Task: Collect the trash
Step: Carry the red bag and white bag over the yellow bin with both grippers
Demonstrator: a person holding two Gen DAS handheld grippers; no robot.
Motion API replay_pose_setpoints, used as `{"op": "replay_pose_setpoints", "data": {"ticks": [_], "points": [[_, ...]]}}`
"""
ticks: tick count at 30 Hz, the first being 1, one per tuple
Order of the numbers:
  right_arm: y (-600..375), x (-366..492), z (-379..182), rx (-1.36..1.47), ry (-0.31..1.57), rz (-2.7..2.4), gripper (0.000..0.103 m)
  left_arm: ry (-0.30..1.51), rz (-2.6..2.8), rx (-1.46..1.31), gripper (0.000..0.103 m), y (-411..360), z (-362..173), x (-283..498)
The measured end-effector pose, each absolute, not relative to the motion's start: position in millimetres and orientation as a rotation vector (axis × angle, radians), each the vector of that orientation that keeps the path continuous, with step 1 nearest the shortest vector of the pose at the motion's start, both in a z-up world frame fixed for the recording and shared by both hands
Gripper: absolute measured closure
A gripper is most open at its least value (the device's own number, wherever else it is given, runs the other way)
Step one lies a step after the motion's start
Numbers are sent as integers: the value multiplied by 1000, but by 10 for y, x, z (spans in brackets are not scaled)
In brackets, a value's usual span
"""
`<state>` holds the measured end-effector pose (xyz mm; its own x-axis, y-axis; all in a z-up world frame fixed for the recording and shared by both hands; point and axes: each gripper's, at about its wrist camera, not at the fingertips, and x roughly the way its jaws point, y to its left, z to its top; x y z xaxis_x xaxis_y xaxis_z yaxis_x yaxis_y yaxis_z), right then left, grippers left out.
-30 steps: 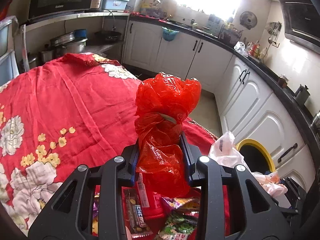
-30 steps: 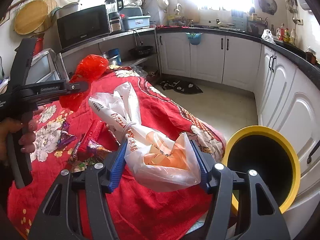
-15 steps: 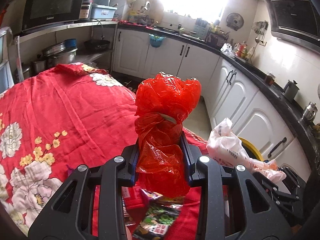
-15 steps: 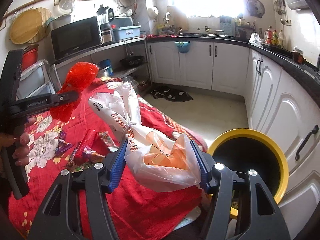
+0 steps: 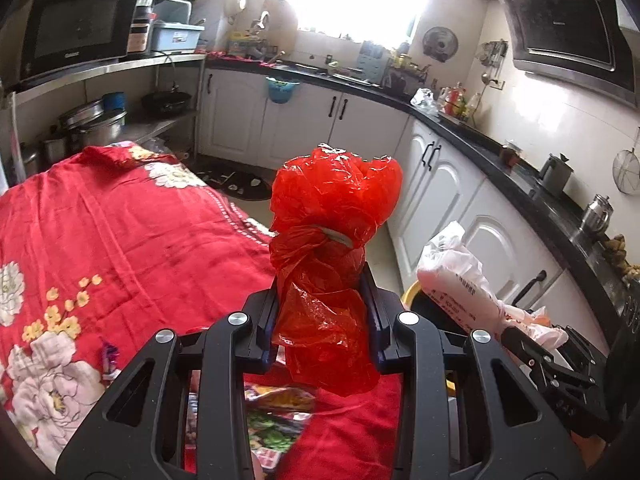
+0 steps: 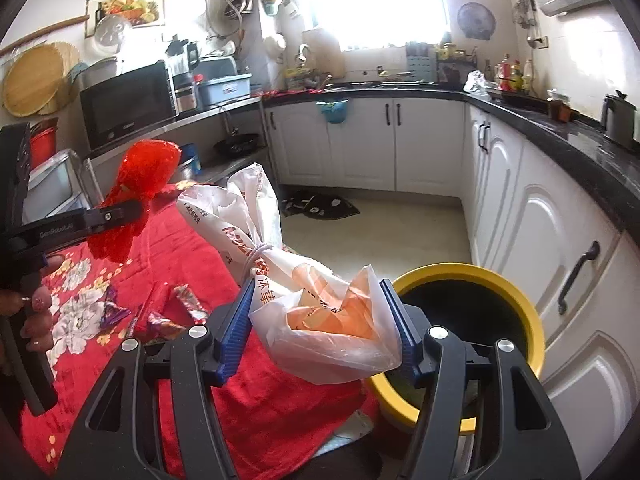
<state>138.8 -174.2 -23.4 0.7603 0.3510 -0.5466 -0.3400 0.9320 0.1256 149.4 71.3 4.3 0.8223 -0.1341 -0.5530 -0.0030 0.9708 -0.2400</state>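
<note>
Both grippers have swung toward the yellow-rimmed bin (image 6: 472, 344) beside the red floral tablecloth (image 5: 120, 240), left gripper (image 5: 322, 320) clamping a crinkled red bag (image 5: 332, 240), right gripper (image 6: 320, 328) clamping a tied white bag (image 6: 304, 300)

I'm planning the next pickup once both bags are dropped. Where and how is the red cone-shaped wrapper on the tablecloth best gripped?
Grip the cone wrapper across its narrow middle, coming straight down from above. It lies flat on the red tablecloth, so only a top approach gets fingers on both long edges. It seems to lie apart from the purple wrapper, leaving room to close across its width.
</note>
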Motion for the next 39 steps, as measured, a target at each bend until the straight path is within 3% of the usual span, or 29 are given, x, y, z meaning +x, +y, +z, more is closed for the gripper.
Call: {"op": "replay_pose_setpoints", "data": {"ticks": [39], "points": [[-2973, 1326, -309, 137, 553, 29, 44, 608, -333, -116, 76, -746, 125, 1973]]}}
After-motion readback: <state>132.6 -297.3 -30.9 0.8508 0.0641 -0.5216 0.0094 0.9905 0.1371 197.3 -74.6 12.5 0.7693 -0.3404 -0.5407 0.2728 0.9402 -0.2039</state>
